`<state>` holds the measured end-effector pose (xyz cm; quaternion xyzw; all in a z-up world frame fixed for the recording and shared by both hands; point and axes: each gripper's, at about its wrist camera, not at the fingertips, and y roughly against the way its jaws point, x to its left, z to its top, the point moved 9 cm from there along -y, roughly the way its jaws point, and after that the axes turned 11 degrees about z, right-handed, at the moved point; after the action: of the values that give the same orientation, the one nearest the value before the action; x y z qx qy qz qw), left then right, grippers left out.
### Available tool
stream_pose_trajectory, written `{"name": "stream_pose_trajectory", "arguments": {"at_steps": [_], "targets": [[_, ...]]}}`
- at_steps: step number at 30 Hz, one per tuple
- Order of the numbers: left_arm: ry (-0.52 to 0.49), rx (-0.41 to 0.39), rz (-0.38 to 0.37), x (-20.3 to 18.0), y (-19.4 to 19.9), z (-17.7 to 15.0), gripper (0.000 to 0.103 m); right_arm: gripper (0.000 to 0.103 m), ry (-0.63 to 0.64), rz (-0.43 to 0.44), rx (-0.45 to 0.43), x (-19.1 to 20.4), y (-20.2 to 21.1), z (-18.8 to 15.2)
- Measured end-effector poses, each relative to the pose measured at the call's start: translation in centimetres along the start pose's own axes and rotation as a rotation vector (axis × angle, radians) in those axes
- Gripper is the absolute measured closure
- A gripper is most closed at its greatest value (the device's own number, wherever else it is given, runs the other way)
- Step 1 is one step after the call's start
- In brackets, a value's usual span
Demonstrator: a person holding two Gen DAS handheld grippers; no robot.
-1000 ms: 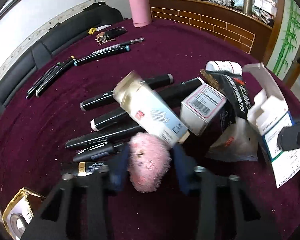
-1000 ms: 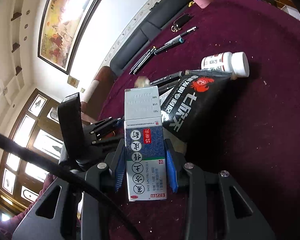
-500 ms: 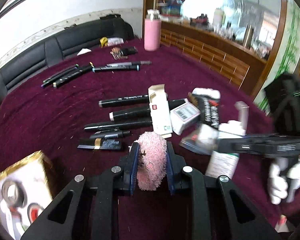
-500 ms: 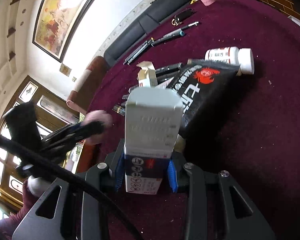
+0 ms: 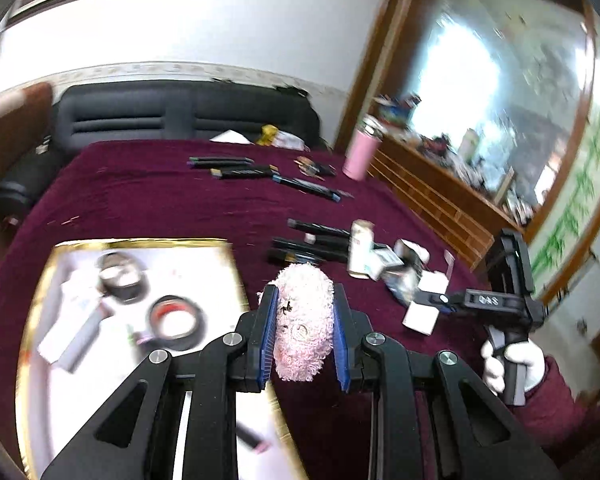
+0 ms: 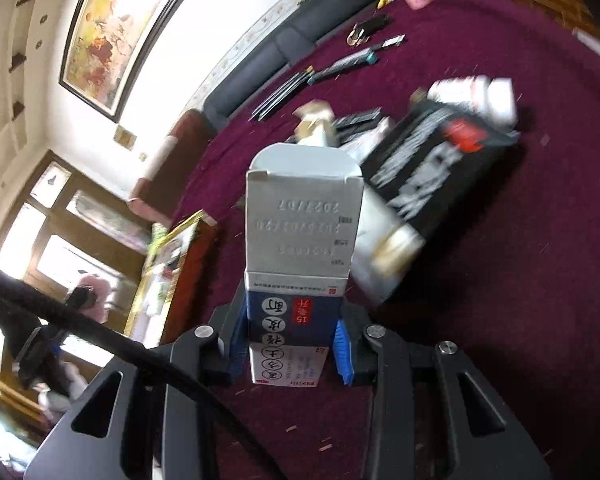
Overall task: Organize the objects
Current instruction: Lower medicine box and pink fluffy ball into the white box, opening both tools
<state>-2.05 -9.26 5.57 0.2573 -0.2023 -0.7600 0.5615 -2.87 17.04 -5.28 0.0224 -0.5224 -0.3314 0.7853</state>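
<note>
Pinching a pink fluffy toy (image 5: pixel 303 322), the left gripper (image 5: pixel 303 336) hangs over the maroon tablecloth (image 5: pixel 148 204), just right of the gold-rimmed tray (image 5: pixel 140 245) w/ tape rolls (image 5: pixel 176 322). Only the right-wrist view shows the right gripper (image 6: pixel 292 344) clamped on a blue-white medicine box (image 6: pixel 300 248), black pouch (image 6: pixel 432 168) right of it, tray to its left.

We're clamping the left gripper (image 5: pixel 303 330) tight on the pink fluffy toy (image 5: pixel 303 326), its jaws having just been closing in on it. We're pinching the right gripper (image 6: pixel 293 338) on the medicine box (image 6: pixel 298 264), and to the right of the toy our white-gloved hand (image 5: pixel 514 362) is gripping that gripper's handle.
</note>
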Motion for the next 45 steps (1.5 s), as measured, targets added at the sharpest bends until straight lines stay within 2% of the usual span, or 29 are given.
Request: {"name": "stream_pose_trajectory", "arguments": {"at_steps": [4,10,14,17,23,28,32,34,36,38,40,45], "targets": [[0.09,-0.014,0.052,4.9,1.6,-0.7,0.082,0.07,-0.057,0.119,0.048,2.5,-1.4,-0.7],[0.2,0.042,0.131,11.0,1.6,-3.3,0.082,0.07,0.016,0.22,0.172,9.3,-5.9,-1.6],[0.253,0.099,0.162,13.5,0.4,-5.3,0.082,0.069,0.079,0.231,0.282,13.4,-10.7,-2.9],[0.252,0.124,0.188,14.6,-0.9,-5.6,0.082,0.069,0.109,0.231,0.371,15.5,-14.7,-4.4],[0.241,0.173,0.226,16.8,-3.4,-6.0,0.082,0.069,0.125,0.212,0.528,17.0,-21.8,-8.1],[0.284,0.201,0.209,17.6,-4.0,-7.0,0.082,0.069,0.144,0.173,0.623,17.4,-26.4,-10.5],[0.344,0.189,0.205,18.5,-3.3,-7.3,0.078,0.068,0.166,0.139,0.649,17.4,-28.5,-11.2],[0.376,0.164,0.188,18.9,-2.8,-7.2,0.066,0.067,0.178,0.113,0.641,17.2,-29.3,-11.1],[0.39,0.142,0.177,19.1,-2.3,-6.9,0.059,0.066,0.18,0.101,0.632,17.2,-29.7,-10.8],[0.409,0.116,0.163,19.3,-1.6,-6.6,0.058,0.06,0.184,0.093,0.618,17.0,-29.9,-10.4],[0.434,0.096,0.148,19.5,-1.0,-6.4,0.049,0.056,0.179,0.09,0.616,17.0,-30.1,-10.2],[0.487,0.034,0.107,19.6,0.9,-5.7,0.045,0.056,0.188,0.09,0.588,17.3,-29.4,-9.7]]}}
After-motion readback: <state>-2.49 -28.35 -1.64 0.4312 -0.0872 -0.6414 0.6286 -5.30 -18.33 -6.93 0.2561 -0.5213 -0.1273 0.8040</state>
